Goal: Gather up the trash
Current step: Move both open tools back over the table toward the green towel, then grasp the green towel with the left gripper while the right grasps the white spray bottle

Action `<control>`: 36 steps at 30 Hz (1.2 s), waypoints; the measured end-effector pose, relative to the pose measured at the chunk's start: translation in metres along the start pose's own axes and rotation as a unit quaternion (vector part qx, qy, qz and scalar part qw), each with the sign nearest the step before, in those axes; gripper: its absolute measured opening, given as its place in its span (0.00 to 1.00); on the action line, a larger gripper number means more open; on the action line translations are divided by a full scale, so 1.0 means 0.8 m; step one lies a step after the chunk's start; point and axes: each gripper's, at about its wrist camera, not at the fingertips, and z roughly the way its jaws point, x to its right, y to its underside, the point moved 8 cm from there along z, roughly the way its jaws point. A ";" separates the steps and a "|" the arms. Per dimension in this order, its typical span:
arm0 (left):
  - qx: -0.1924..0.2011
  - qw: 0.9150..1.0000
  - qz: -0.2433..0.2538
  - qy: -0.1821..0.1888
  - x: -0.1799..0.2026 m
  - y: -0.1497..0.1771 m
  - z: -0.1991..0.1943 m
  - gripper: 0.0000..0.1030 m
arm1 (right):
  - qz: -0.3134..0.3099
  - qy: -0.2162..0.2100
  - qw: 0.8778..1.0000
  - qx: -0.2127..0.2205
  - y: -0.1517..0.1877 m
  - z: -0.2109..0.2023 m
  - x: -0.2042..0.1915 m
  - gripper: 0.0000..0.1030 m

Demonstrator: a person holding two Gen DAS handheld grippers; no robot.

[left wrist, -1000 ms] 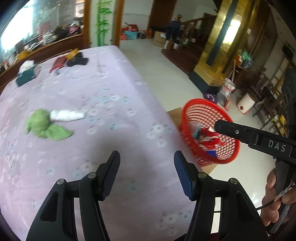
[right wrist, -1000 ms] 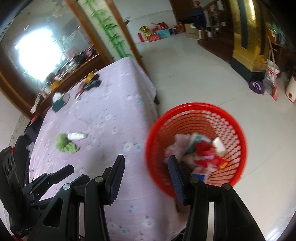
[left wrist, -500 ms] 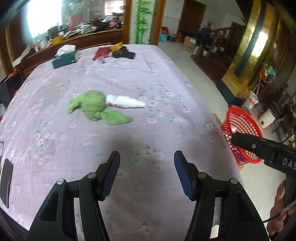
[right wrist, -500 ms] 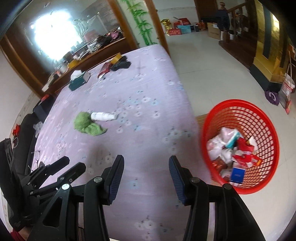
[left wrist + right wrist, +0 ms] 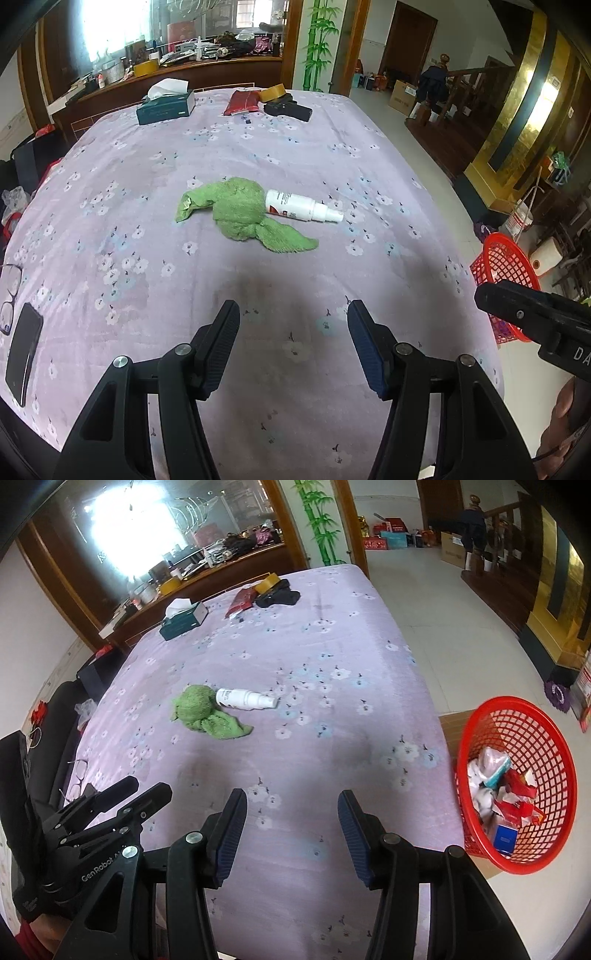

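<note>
A crumpled green cloth [image 5: 240, 214] [image 5: 205, 712] lies mid-table on the lilac flowered tablecloth [image 5: 295, 155], and a white spray bottle [image 5: 301, 209] [image 5: 245, 698] rests on its side against it. A red mesh basket [image 5: 517, 786] [image 5: 502, 273] with several wrappers and boxes inside stands on the floor off the table's right edge. My left gripper [image 5: 293, 317] hovers open over the near table, well short of the cloth, with nothing between its fingers. My right gripper [image 5: 291, 808] is open and empty too, above the near right part of the table, left of the basket.
At the far end lie a teal tissue box [image 5: 166, 107], a red pouch [image 5: 242, 101], a tape roll [image 5: 271, 92] and a black item [image 5: 288, 109]. A phone [image 5: 24, 347] and glasses [image 5: 9, 291] sit at the near left edge. A cluttered wooden counter runs behind.
Both views have swung left from the basket toward the table; the cloth and bottle now sit ahead of both grippers. Both stayed empty.
</note>
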 end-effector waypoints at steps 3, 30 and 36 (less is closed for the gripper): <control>0.001 1.000 0.000 0.000 -0.002 -0.003 0.001 0.58 | -0.001 -0.002 1.000 0.000 -0.003 0.002 -0.003 0.54; -0.043 0.992 -0.115 -0.016 -0.088 -0.063 0.085 0.63 | 0.001 0.007 1.000 0.015 -0.025 -0.009 0.022 0.55; -0.059 0.990 -0.123 -0.017 -0.089 -0.079 0.128 0.63 | 0.013 0.019 1.000 0.014 -0.017 -0.015 0.042 0.56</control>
